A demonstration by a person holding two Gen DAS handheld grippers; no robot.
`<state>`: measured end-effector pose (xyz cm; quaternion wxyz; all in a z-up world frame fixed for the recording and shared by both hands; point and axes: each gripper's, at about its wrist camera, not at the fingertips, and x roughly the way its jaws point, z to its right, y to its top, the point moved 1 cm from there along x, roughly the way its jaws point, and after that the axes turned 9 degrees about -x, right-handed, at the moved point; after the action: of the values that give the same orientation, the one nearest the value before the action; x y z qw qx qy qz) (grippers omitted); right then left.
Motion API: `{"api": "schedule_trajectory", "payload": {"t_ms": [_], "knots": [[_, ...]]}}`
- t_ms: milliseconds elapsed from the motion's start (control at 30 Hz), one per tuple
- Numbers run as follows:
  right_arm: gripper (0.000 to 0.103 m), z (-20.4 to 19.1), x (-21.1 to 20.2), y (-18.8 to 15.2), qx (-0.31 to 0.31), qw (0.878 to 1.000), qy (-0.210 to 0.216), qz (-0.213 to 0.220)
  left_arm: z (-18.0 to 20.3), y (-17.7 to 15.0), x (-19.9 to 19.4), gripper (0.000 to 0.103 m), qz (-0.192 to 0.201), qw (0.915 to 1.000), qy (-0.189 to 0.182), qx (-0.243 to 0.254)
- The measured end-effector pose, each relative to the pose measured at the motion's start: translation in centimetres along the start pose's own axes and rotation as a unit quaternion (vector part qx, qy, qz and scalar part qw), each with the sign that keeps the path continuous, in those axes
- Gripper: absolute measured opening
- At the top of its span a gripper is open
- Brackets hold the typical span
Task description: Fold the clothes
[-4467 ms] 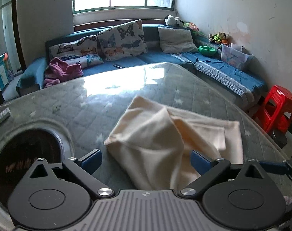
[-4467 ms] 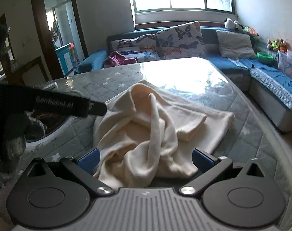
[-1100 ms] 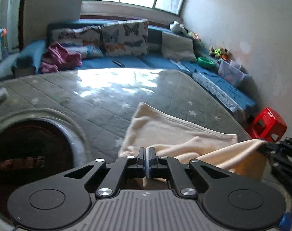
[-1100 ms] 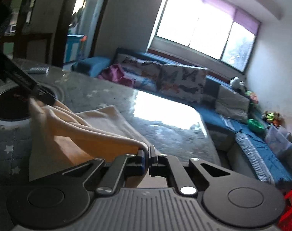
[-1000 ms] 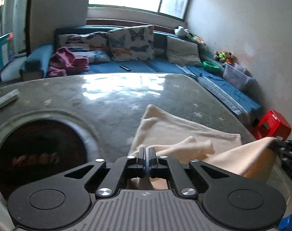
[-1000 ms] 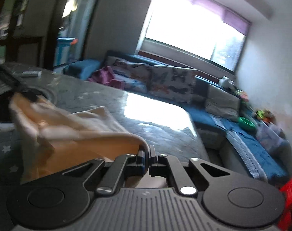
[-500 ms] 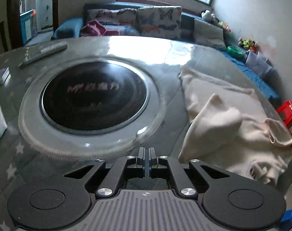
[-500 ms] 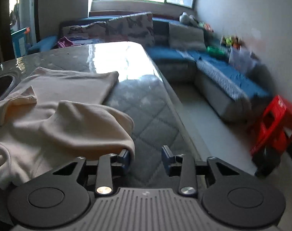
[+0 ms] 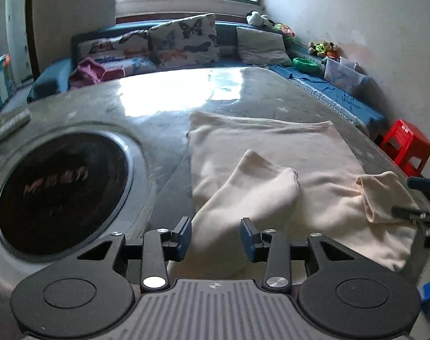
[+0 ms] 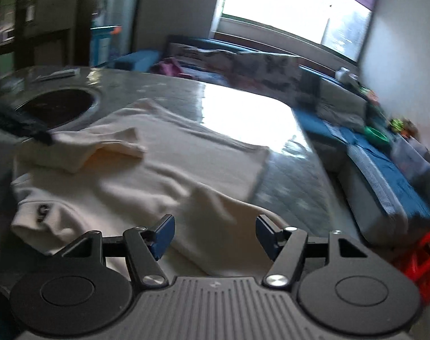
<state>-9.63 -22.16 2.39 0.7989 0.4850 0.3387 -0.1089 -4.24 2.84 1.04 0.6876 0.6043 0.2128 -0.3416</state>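
A cream long-sleeved top (image 9: 271,153) lies spread on the grey quilted table (image 9: 164,119), both sleeves folded in over the body. My left gripper (image 9: 216,233) is open, its jaws astride the near left sleeve (image 9: 251,189) without pinching it. My right gripper (image 10: 213,233) is open over the garment's right sleeve (image 10: 215,206). The top also shows in the right wrist view (image 10: 169,158), with the left gripper's fingers (image 10: 30,130) at its far left edge. The right gripper's fingers (image 9: 421,215) show at the right edge of the left wrist view.
A round black cooktop (image 9: 59,187) is set in the table left of the top. A remote (image 9: 12,123) lies at the far left edge. A blue sofa with cushions (image 9: 183,39) runs behind, and a red stool (image 9: 404,147) stands right of the table.
Both grippers held the top up shut a second ago. They have laid it on the table and opened. The left gripper has swung right, over the near sleeve.
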Motion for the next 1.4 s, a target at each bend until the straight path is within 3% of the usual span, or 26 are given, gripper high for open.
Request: {"api": "schedule_trajectory", "payload": {"t_ms": [100, 167, 233, 333, 367, 600, 700, 767, 867, 967, 1033, 1133, 1267, 1367, 1400], "knots": [[0.061, -1.6, 0.8, 0.0, -0.016, 1.0, 0.02, -0.008, 0.8, 0.6, 1.3, 0.044, -0.001, 1.0, 0.004, 0.007], [0.047, -2.2, 1.5, -0.2, -0.02, 0.999, 0.024, -0.015, 1.2, 0.8, 2.0, 0.044, 0.0, 0.9999, 0.013, 0.01], [0.041, -2.4, 2.2, -0.5, -0.021, 0.999, 0.02, -0.02, 1.3, 1.0, 2.7, 0.045, -0.004, 0.9998, 0.015, 0.01], [0.011, -1.9, 2.2, -0.5, -0.012, 1.0, 0.016, -0.014, 1.2, 1.1, 3.4, 0.045, -0.012, 0.9997, 0.018, 0.008], [0.007, -1.6, 1.9, -0.6, -0.01, 1.0, 0.011, -0.008, 1.2, 1.1, 3.6, 0.045, -0.014, 0.9997, 0.017, 0.007], [0.006, 3.6, -0.9, -1.1, 0.007, 0.994, -0.108, 0.002, 0.6, 0.8, 4.0, 0.044, -0.026, 0.9996, 0.013, 0.0], [0.006, 6.5, -1.7, -2.1, 0.029, 0.985, -0.172, -0.016, 0.3, 0.8, 3.8, 0.032, -0.026, 0.9996, 0.013, -0.002], [0.01, 8.3, -2.0, -2.9, 0.05, 0.977, -0.207, -0.03, 0.1, 0.8, 3.4, 0.023, -0.022, 0.9997, 0.012, -0.007], [0.015, 8.6, -2.3, -3.4, 0.069, 0.977, -0.198, -0.027, -0.3, 0.7, 2.7, 0.014, -0.017, 0.9997, 0.009, -0.017], [0.031, 8.6, -2.6, -3.7, 0.086, 0.979, -0.185, -0.021, -0.5, 0.6, 1.7, 0.006, -0.006, 0.9996, 0.01, -0.025], [0.036, 8.6, -2.9, -4.0, 0.098, 0.979, -0.176, -0.018, -0.7, 0.6, 1.1, 0.004, 0.004, 0.9994, 0.017, -0.029], [0.052, 6.8, -2.4, -3.3, 0.087, 0.987, -0.138, -0.007, -1.7, 0.5, -0.1, 0.003, 0.019, 0.9986, 0.026, -0.043], [0.059, 4.8, -1.3, -2.1, 0.077, 0.993, -0.086, 0.001, -2.9, 0.6, -1.1, 0.003, 0.025, 0.9978, 0.017, -0.058], [0.067, 3.6, -0.2, -1.3, 0.077, 0.996, -0.045, 0.001, -2.4, 0.8, -0.6, 0.008, 0.018, 0.9988, 0.008, -0.046], [0.068, 3.2, 0.1, -1.0, 0.075, 0.997, -0.033, 0.001, -2.1, 0.8, -0.3, 0.015, 0.014, 0.9991, 0.007, -0.039]]}}
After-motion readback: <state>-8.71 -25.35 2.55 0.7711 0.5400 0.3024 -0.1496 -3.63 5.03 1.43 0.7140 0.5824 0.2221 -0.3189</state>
